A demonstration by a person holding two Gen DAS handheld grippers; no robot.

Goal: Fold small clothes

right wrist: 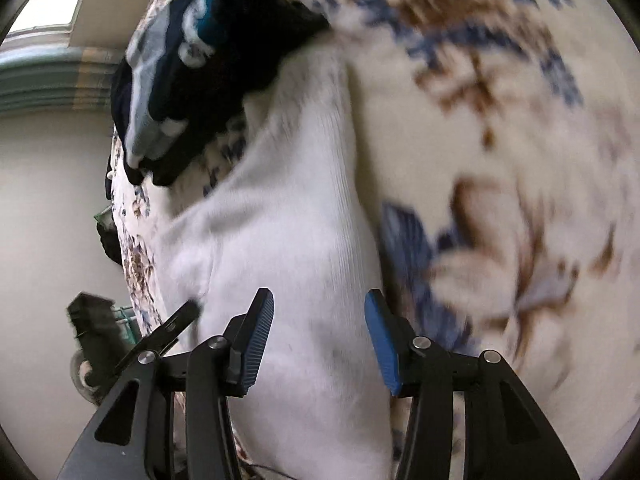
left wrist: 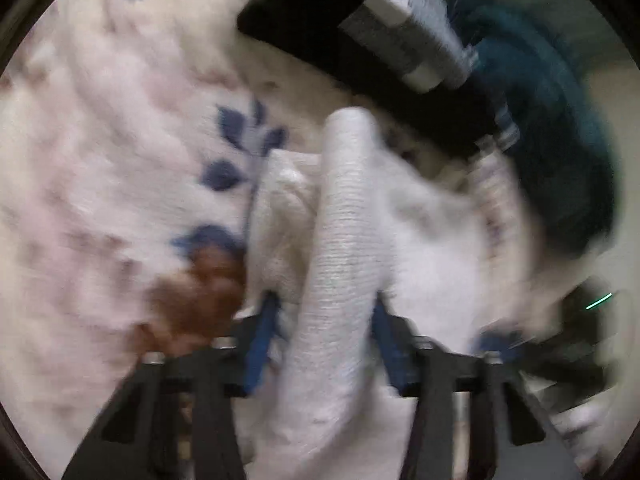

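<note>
A white ribbed garment (left wrist: 340,240) lies bunched on a floral blanket (left wrist: 120,140). In the left wrist view a rolled fold of it runs up between the blue pads of my left gripper (left wrist: 324,320), which stand apart on either side of the fold. In the right wrist view the same white garment (right wrist: 288,220) lies stretched along the blanket (right wrist: 500,160). My right gripper (right wrist: 320,320) is open just above it, with its blue pads (right wrist: 380,344) wide apart and nothing between them. Both views are blurred.
A pile of dark clothes in black, teal and grey (right wrist: 192,60) sits at the far end of the white garment; it also shows in the left wrist view (left wrist: 440,60). The blanket's edge (right wrist: 132,260) drops off at the left, with floor and a wheeled object (right wrist: 92,344) below.
</note>
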